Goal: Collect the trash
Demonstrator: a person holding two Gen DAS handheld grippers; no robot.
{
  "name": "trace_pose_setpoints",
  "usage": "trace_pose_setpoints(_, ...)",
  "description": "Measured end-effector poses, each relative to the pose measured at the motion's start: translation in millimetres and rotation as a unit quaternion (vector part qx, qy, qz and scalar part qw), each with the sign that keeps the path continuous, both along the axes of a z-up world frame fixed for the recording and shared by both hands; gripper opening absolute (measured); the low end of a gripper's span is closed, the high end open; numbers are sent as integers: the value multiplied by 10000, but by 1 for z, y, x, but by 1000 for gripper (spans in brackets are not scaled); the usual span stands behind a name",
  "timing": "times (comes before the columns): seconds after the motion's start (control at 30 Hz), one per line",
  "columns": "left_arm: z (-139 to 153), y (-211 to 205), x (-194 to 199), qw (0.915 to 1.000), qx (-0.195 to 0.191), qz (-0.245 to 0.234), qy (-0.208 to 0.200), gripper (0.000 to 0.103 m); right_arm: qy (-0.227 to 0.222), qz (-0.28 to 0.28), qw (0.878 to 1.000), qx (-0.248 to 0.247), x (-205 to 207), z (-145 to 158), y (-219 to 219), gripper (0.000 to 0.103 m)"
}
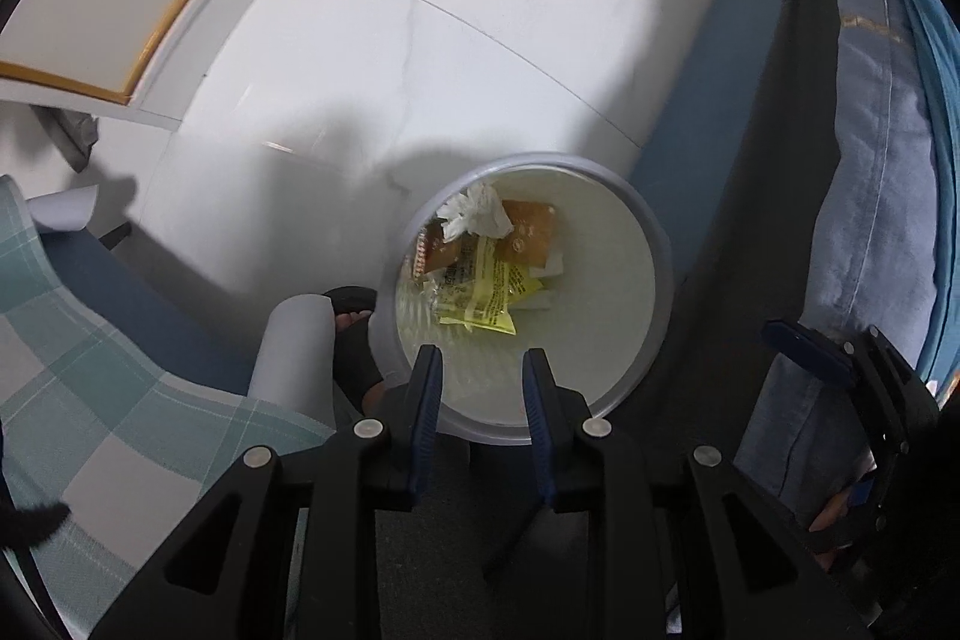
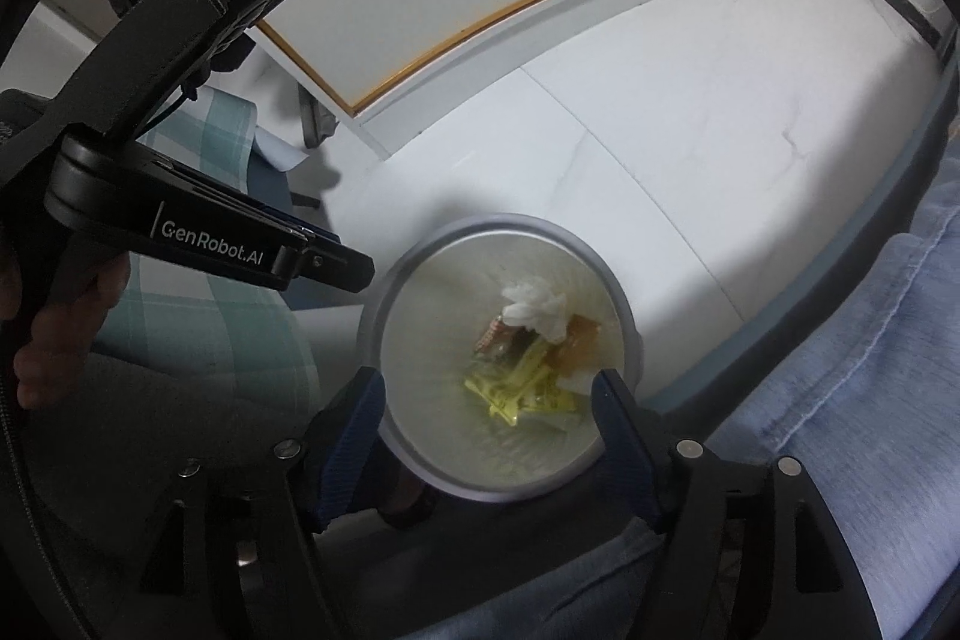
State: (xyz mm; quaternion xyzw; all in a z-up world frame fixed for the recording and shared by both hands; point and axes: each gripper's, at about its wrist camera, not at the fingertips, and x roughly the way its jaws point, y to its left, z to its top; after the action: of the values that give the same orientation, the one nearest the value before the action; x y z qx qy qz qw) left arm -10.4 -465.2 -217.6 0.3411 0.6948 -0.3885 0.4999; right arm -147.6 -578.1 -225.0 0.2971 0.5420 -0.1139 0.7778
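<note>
- Both of my grippers point steeply down over the round white bin (image 1: 651, 244), which stands on the pale tiled floor (image 1: 480, 10) near the bed edge (image 1: 864, 196).
- Left gripper (image 1: 483, 376): jaws stand a narrow gap apart, and I see nothing between the blue pads; only the bin's near rim shows through the gap.
- Right gripper (image 2: 489, 400): jaws stand wide apart, straddling the bin mouth, and hold nothing. The view is slightly blurred.
- Trash location: a white crumpled tissue (image 2: 537, 307), a yellow wrapper (image 1: 486, 295) and an orange-brown packet (image 1: 531, 229) lie at the bottom of the bin, towards its far side.
- Step in hand, by my judgement: the drop into the bin is done or all but done, since both claws are empty and the items lie inside.
- No loose trash shows on the floor in either view; I cannot tell whether more remains elsewhere.
- Next move, as I judge it: lift both grippers clear of the rim without knocking the bin, then look for any remaining piece.
</note>
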Motion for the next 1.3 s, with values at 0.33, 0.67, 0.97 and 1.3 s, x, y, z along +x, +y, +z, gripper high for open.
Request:
trace_pose_setpoints(0.33, 52, 14, 1, 9953, -466, 153, -829, 61, -196, -303, 9993, -106, -14, 30, -7, 82)
trace_pose_setpoints(0.67, 113, 46, -8, 9843, -1292, 759, -928, 84, -430, -726, 9963, -173, -40, 56, -20, 85)
trace_pose_setpoints(0.97, 140, 71, -31, 9737, -1677, 786, -1328, 88, -711, -807, 9939, -254, -54, 82, -20, 88)
trace_pose_setpoints(1.3, 154, 85, -43, 9668, -1810, 786, -1625, 88, -756, -830, 9929, -383, -63, 96, -15, 92)
